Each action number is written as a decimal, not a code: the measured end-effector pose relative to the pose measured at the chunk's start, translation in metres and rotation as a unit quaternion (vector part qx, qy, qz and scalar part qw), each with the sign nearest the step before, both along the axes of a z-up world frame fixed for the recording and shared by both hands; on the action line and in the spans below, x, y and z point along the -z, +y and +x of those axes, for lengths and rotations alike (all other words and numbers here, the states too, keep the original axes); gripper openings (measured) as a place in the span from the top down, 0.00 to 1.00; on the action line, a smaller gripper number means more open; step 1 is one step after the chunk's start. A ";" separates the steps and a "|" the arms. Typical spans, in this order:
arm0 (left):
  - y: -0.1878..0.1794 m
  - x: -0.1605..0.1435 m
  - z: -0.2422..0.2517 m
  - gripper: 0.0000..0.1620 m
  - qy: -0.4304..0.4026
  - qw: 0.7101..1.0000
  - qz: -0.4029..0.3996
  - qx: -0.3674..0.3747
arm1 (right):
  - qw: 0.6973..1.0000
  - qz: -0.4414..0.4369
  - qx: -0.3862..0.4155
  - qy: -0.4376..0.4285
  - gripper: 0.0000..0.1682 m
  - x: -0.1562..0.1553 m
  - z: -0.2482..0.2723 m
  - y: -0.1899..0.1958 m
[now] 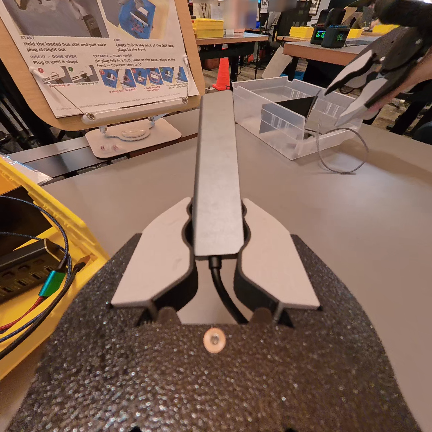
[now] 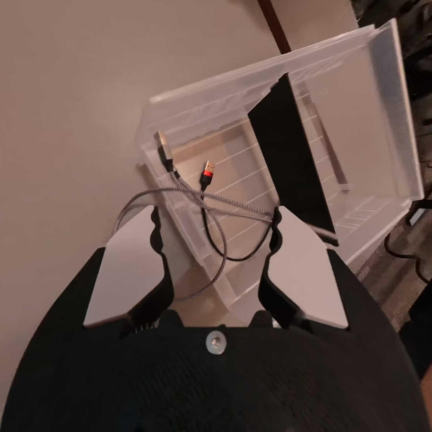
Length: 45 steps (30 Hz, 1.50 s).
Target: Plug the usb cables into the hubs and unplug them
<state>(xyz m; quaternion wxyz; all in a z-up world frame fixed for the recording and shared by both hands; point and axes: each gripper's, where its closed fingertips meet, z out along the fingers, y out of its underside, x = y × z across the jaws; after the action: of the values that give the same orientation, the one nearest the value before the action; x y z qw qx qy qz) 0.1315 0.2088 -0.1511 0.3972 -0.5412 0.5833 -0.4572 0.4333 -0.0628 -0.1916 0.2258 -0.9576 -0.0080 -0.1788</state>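
Observation:
My left gripper is shut on a long grey USB hub, held above the table and pointing away; the hub's black lead runs back between the fingers. My right gripper is open and empty, hovering over the front of a clear plastic bin; it also shows at the upper right of the left wrist view. A grey braided cable and a red-and-black cable lie in the bin's front part. The grey cable's loop hangs out over the table.
A black divider splits the clear bin. A yellow bin at the left holds a black hub with plugged cables, one with a green plug. An instruction sheet on a stand is at the back left. Left tips to right tips: about 40 centimetres.

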 end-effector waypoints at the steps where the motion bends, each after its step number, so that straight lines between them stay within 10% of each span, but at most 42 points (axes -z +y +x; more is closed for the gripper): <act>1: 0.000 0.000 0.000 0.80 -0.001 1.000 -0.003 0.000 | 1.000 -0.023 -0.006 0.009 0.45 0.000 -0.005 -0.007; 11: -0.004 -0.004 -0.001 0.79 -0.005 1.000 -0.002 0.011 | 0.959 -0.181 0.198 0.091 0.61 0.033 -0.033 -0.107; 18: -0.007 -0.006 -0.002 0.79 -0.007 1.000 -0.003 0.017 | 0.915 0.024 0.320 0.244 0.75 0.058 -0.035 -0.090; 23: -0.009 -0.007 -0.003 0.79 -0.007 1.000 0.001 0.020 | 0.931 -0.026 0.313 0.185 0.98 0.067 -0.023 -0.102; 36: -0.013 -0.004 -0.002 0.79 -0.003 1.000 0.002 0.025 | 0.917 0.208 0.326 -0.096 0.98 -0.044 0.092 -0.043; 45: -0.013 0.001 0.000 0.79 0.002 1.000 -0.002 0.027 | 0.924 0.157 0.243 -0.251 0.98 -0.024 0.108 -0.024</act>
<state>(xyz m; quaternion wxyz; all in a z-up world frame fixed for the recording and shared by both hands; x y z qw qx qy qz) 0.1314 0.1960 -0.1517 0.3828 -0.5270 0.5974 -0.4678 0.5408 -0.0868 -0.1674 0.3137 -0.8060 0.1972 -0.4616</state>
